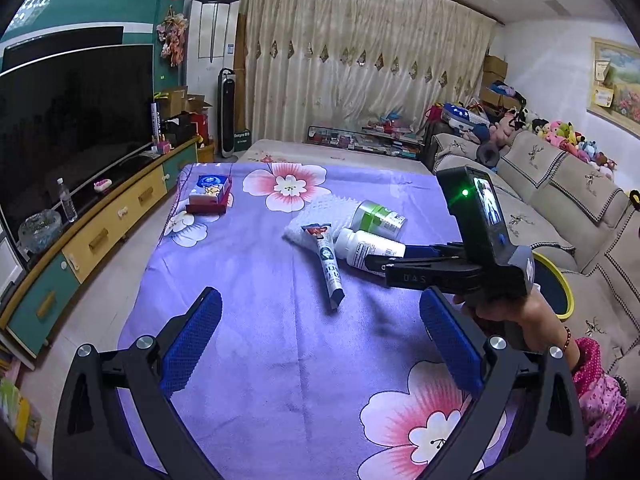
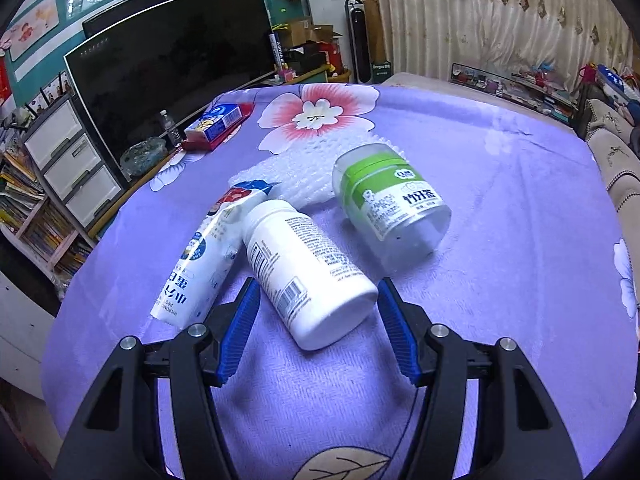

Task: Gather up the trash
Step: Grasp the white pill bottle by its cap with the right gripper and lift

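The left gripper has a black plastic frame of two angled arms with cut-out slots, each carrying round silver screws at the joints. Its fingers are faced with bright blue ribbed pads. The right gripper is built the same way, black with blue-padded fingers and silver screws; seen from the left wrist, its body carries pale raised letters, a small lit screen and a green light. The hand gripping it wears a red bead bracelet and a pink patterned sleeve.
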Demonstrator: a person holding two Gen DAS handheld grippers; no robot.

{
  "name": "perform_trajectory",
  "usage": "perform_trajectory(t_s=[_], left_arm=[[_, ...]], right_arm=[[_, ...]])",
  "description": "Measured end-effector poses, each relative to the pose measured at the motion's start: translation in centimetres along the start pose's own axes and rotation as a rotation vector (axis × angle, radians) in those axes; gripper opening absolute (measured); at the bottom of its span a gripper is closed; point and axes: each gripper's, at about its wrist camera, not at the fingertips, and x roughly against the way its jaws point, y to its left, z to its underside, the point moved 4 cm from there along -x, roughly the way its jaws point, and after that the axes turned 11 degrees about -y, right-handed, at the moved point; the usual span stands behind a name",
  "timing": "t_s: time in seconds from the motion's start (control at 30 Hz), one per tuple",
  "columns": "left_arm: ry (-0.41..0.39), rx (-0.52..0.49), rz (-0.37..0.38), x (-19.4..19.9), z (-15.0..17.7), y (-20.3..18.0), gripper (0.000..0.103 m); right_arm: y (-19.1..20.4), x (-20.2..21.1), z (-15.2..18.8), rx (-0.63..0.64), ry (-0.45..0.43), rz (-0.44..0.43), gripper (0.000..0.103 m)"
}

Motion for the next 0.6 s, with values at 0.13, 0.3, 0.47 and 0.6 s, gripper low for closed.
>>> perform_trajectory(t_s=[0.13, 0.3, 0.47, 0.6], left_arm=[[-0.001, 0.0, -0.001, -0.1, 0.1, 0.0, 0.098], [0.0, 0.001, -0.002, -0.2, 0.1, -0.1, 0.098], [0.006, -0.006, 0.006, -0.5, 0.3, -0.8, 0.098], [0.007, -0.01, 0.008, -0.5, 0.4, -1.1, 0.098]], right_arm=[[0.5, 0.7, 0.2, 0.014, -0.005, -0.044, 0.058], [1.4, 0.1, 0.2, 0.052, 0.005, -0.054, 0.058], [1.5, -0.8, 0.7, 0.051, 0.025, -0.047, 0.053], [1.3, 0.9, 0.4, 0.028, -0.023, -0.058, 0.052]])
